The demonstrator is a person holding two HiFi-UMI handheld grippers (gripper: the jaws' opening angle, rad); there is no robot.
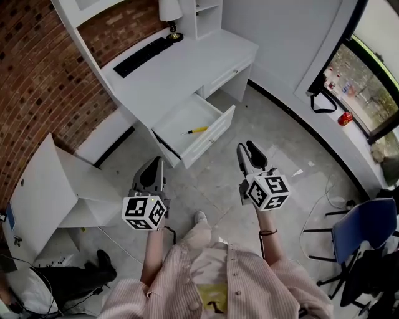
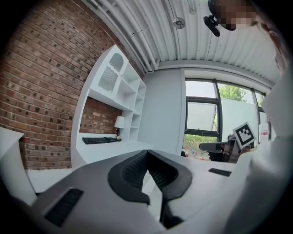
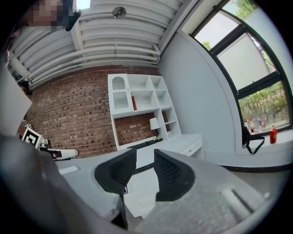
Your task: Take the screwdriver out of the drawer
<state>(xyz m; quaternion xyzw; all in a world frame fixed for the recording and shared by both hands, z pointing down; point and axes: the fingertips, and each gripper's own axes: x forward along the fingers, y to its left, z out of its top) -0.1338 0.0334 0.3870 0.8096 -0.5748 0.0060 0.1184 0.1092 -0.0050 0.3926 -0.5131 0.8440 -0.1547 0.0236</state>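
The screwdriver, thin with a yellow handle, lies alone in the open white drawer of the white desk. Both grippers are held in front of the drawer, short of it and above the floor. My left gripper is to the drawer's lower left; its pads meet at the tips, with nothing between them. My right gripper is to the drawer's right. Its jaws stand apart and empty, pointing toward the desk.
A black keyboard and a lamp are on the desk top. A white cabinet part lies on the floor at the left, with dark bags below it. At the right stand a blue chair and the window sill.
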